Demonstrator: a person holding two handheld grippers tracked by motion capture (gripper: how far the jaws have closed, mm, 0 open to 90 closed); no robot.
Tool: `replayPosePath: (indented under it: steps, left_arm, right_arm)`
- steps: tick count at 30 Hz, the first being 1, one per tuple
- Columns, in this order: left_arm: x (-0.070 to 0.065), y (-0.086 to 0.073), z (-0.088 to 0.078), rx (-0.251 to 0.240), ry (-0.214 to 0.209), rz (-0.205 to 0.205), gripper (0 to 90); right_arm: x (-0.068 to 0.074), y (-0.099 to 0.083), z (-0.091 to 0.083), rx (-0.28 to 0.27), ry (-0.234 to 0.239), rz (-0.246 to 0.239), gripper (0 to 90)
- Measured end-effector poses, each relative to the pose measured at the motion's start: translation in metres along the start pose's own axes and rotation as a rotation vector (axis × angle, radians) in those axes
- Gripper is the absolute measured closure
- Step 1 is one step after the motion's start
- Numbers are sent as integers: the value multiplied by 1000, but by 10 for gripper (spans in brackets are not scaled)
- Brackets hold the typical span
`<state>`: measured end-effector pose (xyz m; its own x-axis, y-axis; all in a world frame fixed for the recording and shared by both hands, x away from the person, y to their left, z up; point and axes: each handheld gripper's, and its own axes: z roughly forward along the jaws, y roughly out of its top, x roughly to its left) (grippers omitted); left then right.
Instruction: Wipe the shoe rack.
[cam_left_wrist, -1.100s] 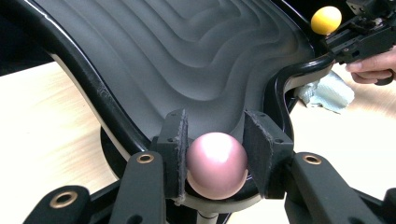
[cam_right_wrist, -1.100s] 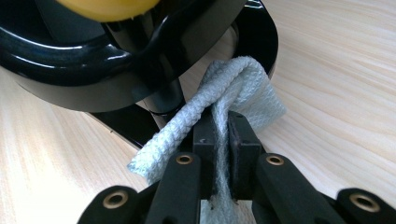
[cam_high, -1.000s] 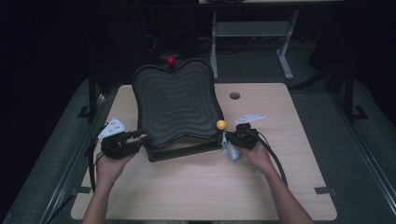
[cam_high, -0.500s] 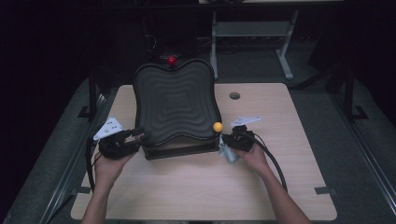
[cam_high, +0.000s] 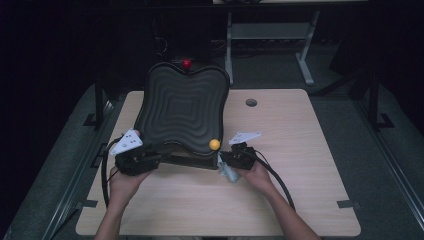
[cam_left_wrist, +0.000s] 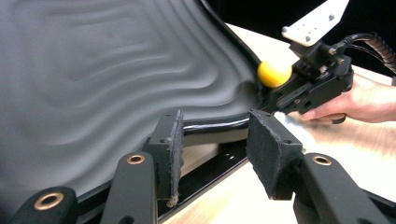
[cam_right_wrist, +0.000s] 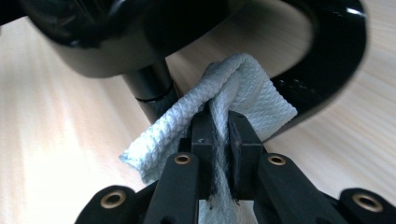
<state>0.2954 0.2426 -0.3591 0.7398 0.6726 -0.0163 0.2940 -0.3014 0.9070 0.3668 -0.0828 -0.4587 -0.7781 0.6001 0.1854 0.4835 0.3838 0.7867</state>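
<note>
The left gripper (cam_left_wrist: 212, 154) has just been opening; its jaws stand apart astride the front rim of the black ridged seat (cam_high: 182, 112) without pressing it. The right gripper (cam_right_wrist: 219, 140), clamped on the white cloth (cam_right_wrist: 243, 88), has shifted inward to the seat's 5 o'clock corner on the worktop (cam_high: 300, 130). Judgement: wiping the glossy base comes next, unsteadied.

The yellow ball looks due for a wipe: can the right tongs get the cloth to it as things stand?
Probably yes: the right tongs grip the cloth just below the yellow ball, with nothing between them.
</note>
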Motion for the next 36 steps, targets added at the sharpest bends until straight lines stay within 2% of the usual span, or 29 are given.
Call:
replayPosePath:
  steps: [10, 19, 21, 25, 27, 29, 36]
  left_arm:
    - [-13, -2, 12, 13, -46, 10, 532]
    - [-20, -4, 21, 39, -68, 16, 489]
    - [-21, -5, 26, 49, -68, 19, 484]
    - [-21, -6, 36, 64, -83, 12, 498]
    - [-23, -6, 40, 67, -95, 18, 551]
    - [-26, -5, 43, 68, -87, 22, 596]
    - [-33, -6, 46, 53, -119, 22, 604]
  right_arm:
    - [35, 8, 25, 1, 65, -56, 822]
    - [56, 13, 40, 2, 116, -85, 822]
    - [62, 14, 43, 8, 140, -103, 822]
    - [61, 13, 42, 13, 150, -96, 822]
    - [60, 14, 41, 14, 149, -102, 822]
    - [58, 13, 39, 17, 143, -99, 822]
    - [44, 8, 28, 26, 109, -86, 821]
